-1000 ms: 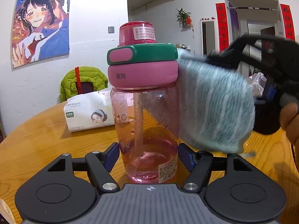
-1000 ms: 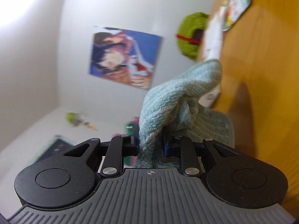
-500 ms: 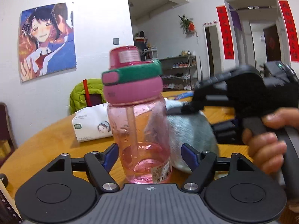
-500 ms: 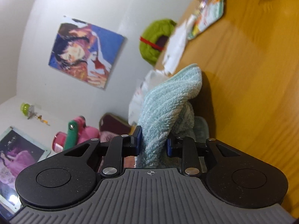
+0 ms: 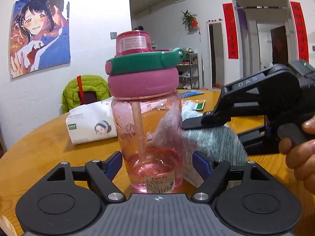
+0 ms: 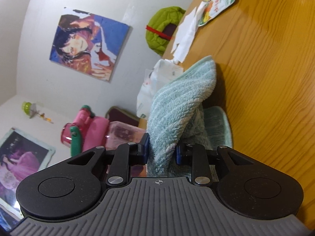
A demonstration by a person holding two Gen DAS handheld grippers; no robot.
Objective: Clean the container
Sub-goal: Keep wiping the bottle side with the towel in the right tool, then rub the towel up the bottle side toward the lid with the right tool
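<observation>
A clear pink water bottle point(image 5: 147, 137) with a pink and green lid stands on the wooden table point(image 5: 39, 147), a little pink liquid in its bottom. My left gripper point(image 5: 156, 163) has the bottle between its blue pads; the jaws are opening and a small gap shows on each side. A light teal fluffy cloth point(image 5: 216, 141) lies against the bottle's lower right side. My right gripper point(image 6: 161, 151) is closing on that cloth point(image 6: 177, 106), pads pressing into it. The bottle point(image 6: 122, 133) appears at the left of the right wrist view.
A white tissue pack point(image 5: 90, 123) lies behind the bottle on the left. Snack packets point(image 5: 195, 104) lie farther back. A green jacket point(image 5: 86, 90) hangs on a chair past the table's edge. A person's hand point(image 5: 301, 153) holds the right gripper's handle at the right.
My left jaws have spread away from the bottle's sides. The right gripper has brought the cloth down from beside the lid to the bottle's lower right, near the tabletop.
</observation>
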